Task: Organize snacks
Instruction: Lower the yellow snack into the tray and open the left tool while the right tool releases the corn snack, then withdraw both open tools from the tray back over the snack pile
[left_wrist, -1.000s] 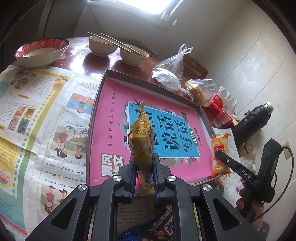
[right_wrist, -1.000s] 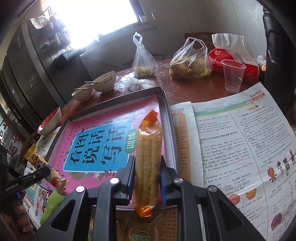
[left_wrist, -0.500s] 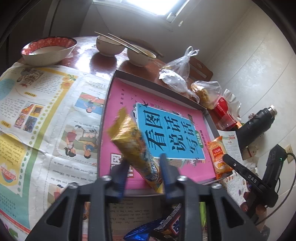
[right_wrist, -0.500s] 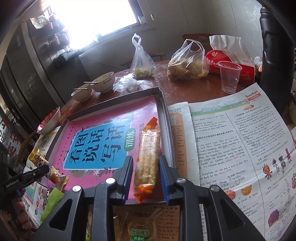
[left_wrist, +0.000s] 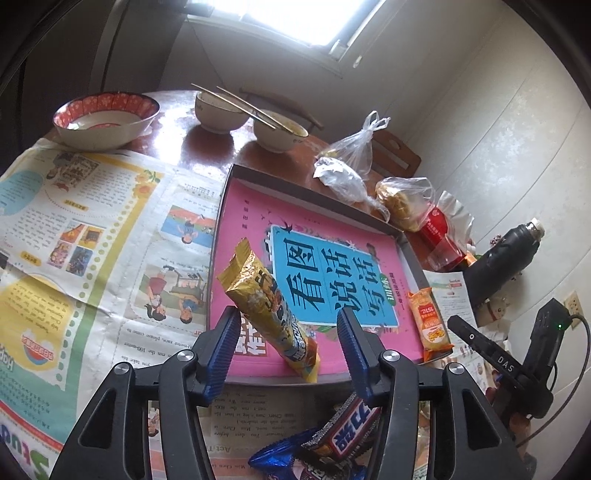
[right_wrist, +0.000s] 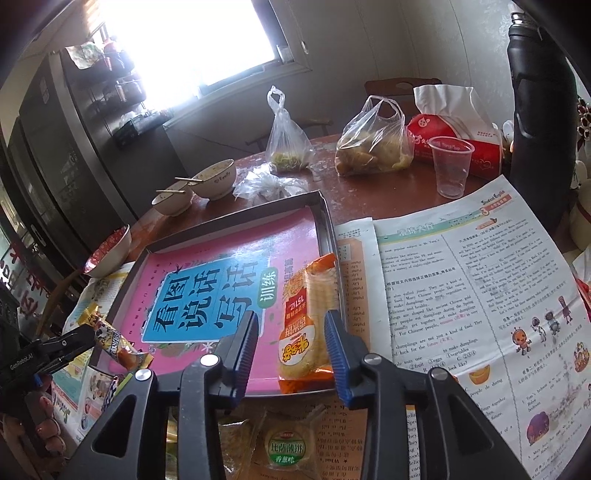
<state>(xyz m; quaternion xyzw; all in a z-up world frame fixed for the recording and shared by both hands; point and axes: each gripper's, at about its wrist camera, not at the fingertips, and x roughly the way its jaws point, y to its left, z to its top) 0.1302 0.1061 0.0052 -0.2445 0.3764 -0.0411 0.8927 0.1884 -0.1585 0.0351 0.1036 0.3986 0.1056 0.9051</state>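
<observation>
A grey tray (left_wrist: 218, 236) holds a pink and blue book. My left gripper (left_wrist: 288, 354) is over the tray's near edge, its jaws opening. Between them a yellow snack packet (left_wrist: 266, 310) leans to the left with its lower end on the tray, free of the pads. In the right wrist view my right gripper (right_wrist: 291, 347) is at the tray's (right_wrist: 325, 206) near right corner, jaws opening. An orange snack packet (right_wrist: 306, 321) lies flat in the tray between them; a gap shows at the left pad. The orange packet (left_wrist: 430, 325) also shows in the left wrist view.
Newspapers (right_wrist: 480, 295) cover the table on both sides of the tray. Bowls with chopsticks (left_wrist: 251, 122), plastic bags (right_wrist: 373, 147), a red tissue pack (right_wrist: 454, 144), a clear cup (right_wrist: 450, 166) and a black flask (right_wrist: 535, 129) stand behind. Chocolate bars (left_wrist: 347, 435) and a green biscuit pack (right_wrist: 284, 450) lie near me.
Both grippers opened from shut. The yellow packet tipped from upright to leaning left on the tray. The orange packet came free and settled flat in the tray's right side.
</observation>
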